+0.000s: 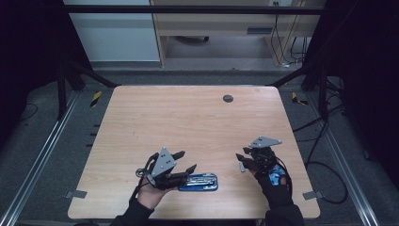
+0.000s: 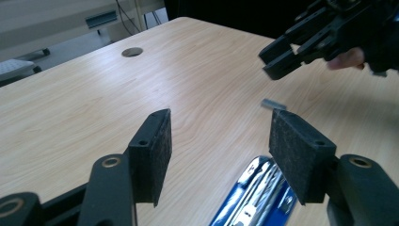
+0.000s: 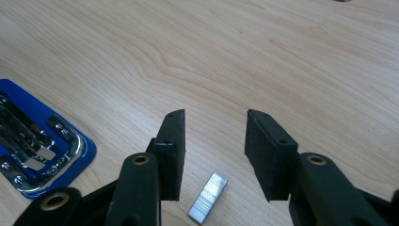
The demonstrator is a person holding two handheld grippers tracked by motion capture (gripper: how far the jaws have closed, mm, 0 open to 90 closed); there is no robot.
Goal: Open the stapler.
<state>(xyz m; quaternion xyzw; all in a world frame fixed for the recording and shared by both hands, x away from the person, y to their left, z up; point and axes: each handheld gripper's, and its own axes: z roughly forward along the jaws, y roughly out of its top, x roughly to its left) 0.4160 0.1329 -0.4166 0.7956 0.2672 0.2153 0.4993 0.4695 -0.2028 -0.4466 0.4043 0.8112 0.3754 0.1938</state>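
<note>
A blue and chrome stapler [image 1: 200, 181] lies opened flat near the table's front edge, also seen as the stapler [image 2: 256, 195] and the stapler [image 3: 33, 150]. My left gripper [image 1: 186, 161] hovers just above its left end, jaws open with nothing between them [image 2: 221, 136]. A short silver strip of staples [image 3: 207, 203] lies flat on the wood, to the right of the stapler. My right gripper [image 3: 214, 136] stands open over it, one jaw on each side, pads not touching it. From the left gripper view the strip [image 2: 273, 104] lies under the right gripper [image 2: 277, 61].
The wooden table [image 1: 188, 117] has a dark round cable hole [image 1: 228, 98] at the back. Metal frame rails run along both sides, and cables lie on the floor to the right. A cabinet stands beyond the far edge.
</note>
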